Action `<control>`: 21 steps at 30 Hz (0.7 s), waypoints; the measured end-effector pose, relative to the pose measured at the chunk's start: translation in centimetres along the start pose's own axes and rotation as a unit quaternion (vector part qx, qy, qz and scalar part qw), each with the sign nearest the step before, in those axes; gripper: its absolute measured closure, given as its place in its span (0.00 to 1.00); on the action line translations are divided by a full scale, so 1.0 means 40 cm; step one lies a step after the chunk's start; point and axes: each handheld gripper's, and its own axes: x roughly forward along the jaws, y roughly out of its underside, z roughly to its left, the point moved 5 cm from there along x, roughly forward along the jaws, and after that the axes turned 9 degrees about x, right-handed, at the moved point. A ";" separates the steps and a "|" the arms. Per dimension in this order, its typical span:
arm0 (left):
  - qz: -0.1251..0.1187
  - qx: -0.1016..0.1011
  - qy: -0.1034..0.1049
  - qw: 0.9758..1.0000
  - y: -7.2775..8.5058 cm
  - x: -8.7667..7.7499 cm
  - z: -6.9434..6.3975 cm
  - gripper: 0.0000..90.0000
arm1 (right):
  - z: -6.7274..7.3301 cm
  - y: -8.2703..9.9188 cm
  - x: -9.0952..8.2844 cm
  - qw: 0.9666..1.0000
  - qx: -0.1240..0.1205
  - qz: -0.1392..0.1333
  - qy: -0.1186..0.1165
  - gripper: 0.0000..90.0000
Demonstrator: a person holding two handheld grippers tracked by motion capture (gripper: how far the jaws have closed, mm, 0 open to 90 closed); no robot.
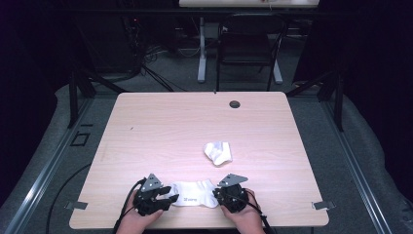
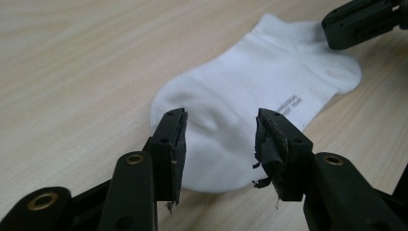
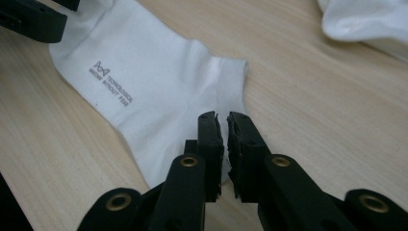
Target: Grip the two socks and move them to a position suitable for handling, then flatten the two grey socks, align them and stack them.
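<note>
Nearest to you, at the front edge of the bench (image 1: 146, 122), your two hands held a tool each, and a flat white sock (image 1: 195, 199) lay stretched between them. Your left tool (image 1: 168, 197) pointed at the toe end of that sock. In the left gripper view its jaws stood well apart, with the rounded toe of the sock (image 2: 240, 110) lying on the wood under the gap between them and neither pad pressing on the cloth, so that tool was open. Your right tool (image 1: 217, 197) sat at the other end, by the cuff. In the right gripper view the right tool (image 3: 225, 126) had its jaws almost together, with only a narrow slit left between the pads. The edge of the sock (image 3: 144, 91) ran under the tips, but I could not tell whether any cloth was caught in that slit. The sock lay flat with small grey lettering on its side, and the tip of the opposite tool showed at its far end in each gripper view.

Farther out, toward the middle of the bench and well apart from both tools, a second white sock (image 1: 218, 152) lay crumpled in a small heap. Beyond it, near the far edge, a dark round grommet (image 1: 234, 104) was set into the wood. Past the bench stood a black chair (image 1: 248, 46).
</note>
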 end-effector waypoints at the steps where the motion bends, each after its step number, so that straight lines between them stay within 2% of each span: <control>1: 0.000 0.000 0.000 1.000 0.000 0.000 0.000 0.59 | 0.000 -0.003 -0.003 1.000 0.000 -0.005 0.001 0.91; 3: -0.015 -0.002 -0.010 1.000 -0.011 -0.016 0.014 0.58 | -0.004 -0.012 -0.013 1.000 0.004 -0.017 0.002 0.87; 5: -0.017 -0.002 -0.012 1.000 -0.012 -0.021 0.021 0.58 | -0.006 -0.014 -0.013 1.000 0.006 -0.023 0.002 0.86; 6: -0.021 -0.006 -0.019 1.000 -0.013 -0.028 0.036 0.58 | -0.015 -0.018 -0.016 1.000 0.006 -0.027 0.007 0.84; 9: -0.024 -0.014 -0.023 0.999 -0.014 -0.034 0.049 0.57 | -0.023 -0.020 -0.018 1.000 0.009 -0.027 0.011 0.82; 12: -0.026 -0.019 -0.034 0.999 -0.015 -0.040 0.069 0.57 | -0.035 -0.026 -0.016 0.999 0.016 -0.031 0.016 0.80; 14: -0.022 -0.021 -0.044 0.999 -0.013 -0.036 0.083 0.57 | -0.047 -0.039 -0.018 0.999 0.012 -0.028 0.021 0.77; 19: -0.017 -0.021 -0.042 0.999 -0.011 -0.028 0.088 0.57 | -0.058 -0.064 -0.021 0.999 0.009 -0.042 0.029 0.75; 21: -0.020 -0.018 -0.040 0.999 -0.013 -0.025 0.085 0.56 | -0.072 -0.088 -0.015 0.998 0.004 -0.045 0.040 0.75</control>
